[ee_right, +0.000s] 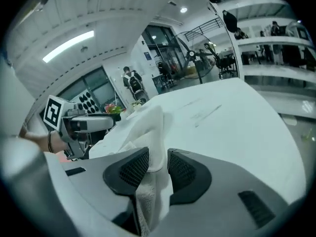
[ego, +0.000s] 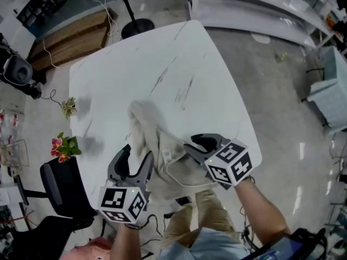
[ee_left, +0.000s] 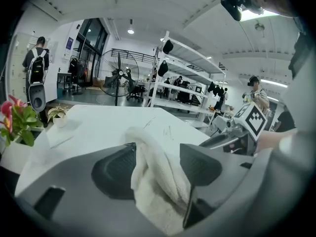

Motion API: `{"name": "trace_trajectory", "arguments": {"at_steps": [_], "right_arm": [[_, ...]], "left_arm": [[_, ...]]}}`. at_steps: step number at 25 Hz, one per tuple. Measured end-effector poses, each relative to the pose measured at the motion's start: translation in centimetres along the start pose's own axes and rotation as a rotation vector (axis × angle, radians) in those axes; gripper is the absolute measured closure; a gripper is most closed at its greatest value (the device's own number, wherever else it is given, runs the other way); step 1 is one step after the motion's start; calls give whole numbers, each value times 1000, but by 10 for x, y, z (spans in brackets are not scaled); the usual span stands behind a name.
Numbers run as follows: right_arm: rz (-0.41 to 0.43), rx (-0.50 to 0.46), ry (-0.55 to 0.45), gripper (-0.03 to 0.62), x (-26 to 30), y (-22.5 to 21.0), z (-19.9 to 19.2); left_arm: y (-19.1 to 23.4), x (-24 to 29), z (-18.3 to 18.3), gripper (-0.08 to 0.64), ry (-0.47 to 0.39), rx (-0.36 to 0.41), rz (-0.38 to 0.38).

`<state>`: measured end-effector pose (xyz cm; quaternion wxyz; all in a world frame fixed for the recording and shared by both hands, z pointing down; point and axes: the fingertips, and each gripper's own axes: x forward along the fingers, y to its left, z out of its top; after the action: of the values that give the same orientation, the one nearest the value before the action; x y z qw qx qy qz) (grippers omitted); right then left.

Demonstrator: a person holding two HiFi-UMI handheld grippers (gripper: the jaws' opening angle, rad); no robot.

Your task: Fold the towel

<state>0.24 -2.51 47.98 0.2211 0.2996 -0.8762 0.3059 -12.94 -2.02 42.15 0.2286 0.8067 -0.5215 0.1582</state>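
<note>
Currently the left gripper point(ego: 136, 154) is clamping a thick bunch of the towel point(ego: 162, 150) and the right gripper point(ego: 190, 145) is pinching a thin edge, both holding it crumpled over the near side of the table point(ego: 162, 64), presumably for spreading.

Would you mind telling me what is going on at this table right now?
A person is handling a cream towel on the white marbled table, with a hand-held tool in each hand. The left tool and the right tool each pinch a bunched part of the towel near the table's near edge. The towel is still crumpled, with no neat fold made yet.
</note>
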Motion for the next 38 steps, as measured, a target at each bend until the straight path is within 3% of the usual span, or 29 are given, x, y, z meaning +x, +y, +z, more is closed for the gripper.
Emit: {"name": "trace_trajectory", "arguments": {"at_steps": [6, 10, 13, 17, 24, 30, 38], "right_arm": [[28, 37, 163, 387, 24, 3, -26], [55, 82, 218, 380, 30, 8, -32], [54, 100, 258, 459, 33, 7, -35], [41, 56, 273, 525, 32, 7, -35], [-77, -97, 227, 541, 9, -17, 10], [-161, -285, 263, 540, -6, -54, 54], [-197, -522, 301, 537, -2, -117, 95]], "left_arm": [[8, 7, -3, 279, 15, -12, 6], [13, 7, -1, 279, 9, -16, 9], [16, 7, 0, 279, 3, -20, 10], [18, 6, 3, 279, -7, -22, 8], [25, 1, 18, 282, -29, -20, 17], [26, 6, 37, 282, -53, -21, 18], [31, 38, 40, 282, -24, -20, 32]]}}
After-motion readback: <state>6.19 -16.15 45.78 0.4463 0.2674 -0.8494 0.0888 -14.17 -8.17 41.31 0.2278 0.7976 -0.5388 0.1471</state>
